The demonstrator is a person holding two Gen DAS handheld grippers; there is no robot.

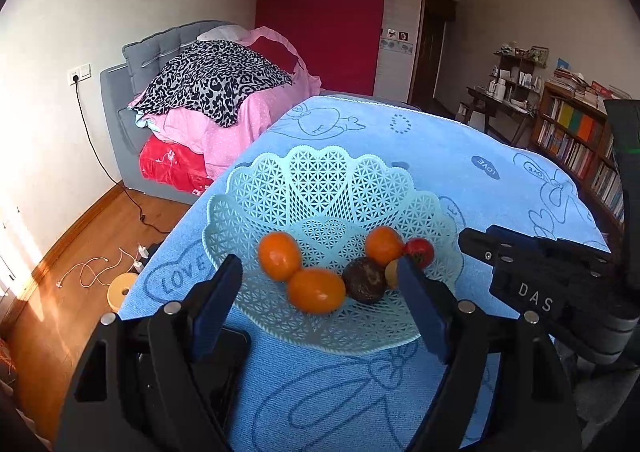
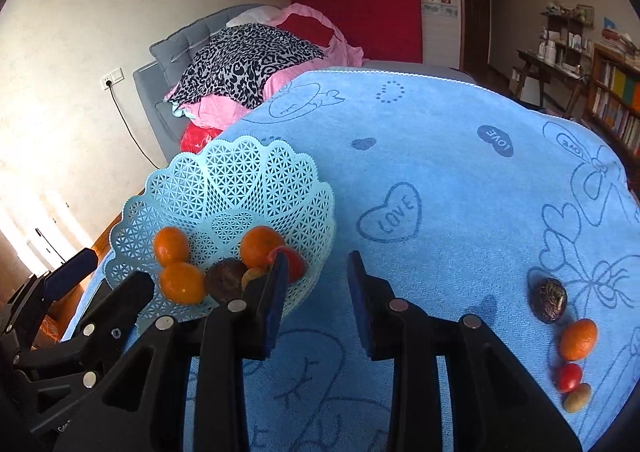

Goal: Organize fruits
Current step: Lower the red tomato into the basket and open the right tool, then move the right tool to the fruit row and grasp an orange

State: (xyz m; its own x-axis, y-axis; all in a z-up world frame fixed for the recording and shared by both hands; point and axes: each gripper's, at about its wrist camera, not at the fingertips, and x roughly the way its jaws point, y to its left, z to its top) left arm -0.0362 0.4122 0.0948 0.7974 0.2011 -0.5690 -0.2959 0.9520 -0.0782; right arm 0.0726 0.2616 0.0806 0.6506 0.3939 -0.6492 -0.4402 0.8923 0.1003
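Note:
A pale blue lattice basket (image 1: 320, 180) (image 2: 240, 172) sits on the blue towel and holds three oranges (image 1: 279, 255), a dark brown fruit (image 1: 365, 279), a small yellow fruit and a red tomato (image 1: 419, 250). My left gripper (image 1: 320, 280) is open and hovers over the basket's near rim, nothing between its fingers. My right gripper (image 2: 318, 268) is open just right of the basket, empty. Lying loose on the towel at the right are a dark fruit (image 2: 548, 299), an orange (image 2: 578, 339), a tomato (image 2: 569, 377) and a small yellow fruit (image 2: 577, 398).
The blue towel (image 2: 440, 180) covers the table. Behind it stands a grey bed (image 1: 120, 100) piled with bedding. Bookshelves (image 1: 572, 140) and a desk stand at the right. Cables and a yellow disc (image 1: 122, 288) lie on the wooden floor at the left.

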